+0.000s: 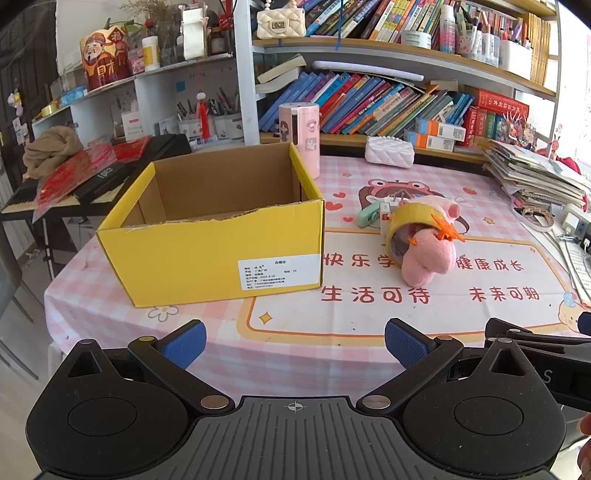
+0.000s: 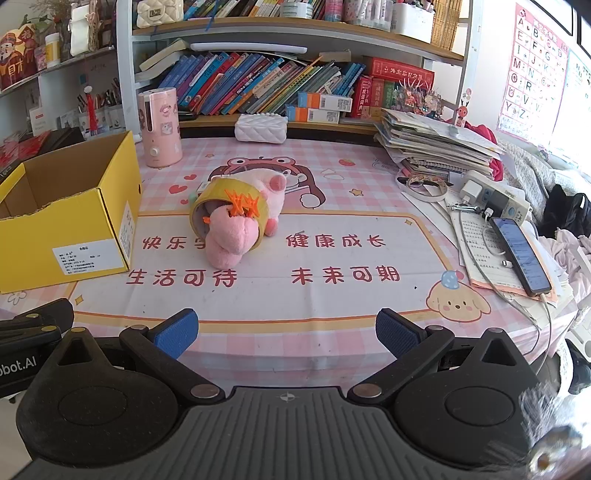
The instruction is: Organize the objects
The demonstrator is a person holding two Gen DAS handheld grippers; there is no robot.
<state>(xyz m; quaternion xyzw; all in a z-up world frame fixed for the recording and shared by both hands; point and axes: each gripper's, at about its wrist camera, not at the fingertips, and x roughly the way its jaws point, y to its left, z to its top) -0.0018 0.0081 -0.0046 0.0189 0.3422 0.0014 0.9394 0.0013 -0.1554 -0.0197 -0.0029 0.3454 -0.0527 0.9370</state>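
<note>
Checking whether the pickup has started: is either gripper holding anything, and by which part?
Nothing is held. The left gripper and right gripper are both open over the table, short of the pink plush.

A child's study corner at home: white shelves crammed with colourful slanting children's books (image 1: 373, 103), a pink checked cartoon tablecloth (image 2: 332, 258), a pink alphabet wall poster (image 2: 532, 70).

Bright daylight, sharp centre, bent edges.
Light pours from the right, washing that side out; bookshelves (image 2: 295, 33) bow, and corners blur dark.
</note>
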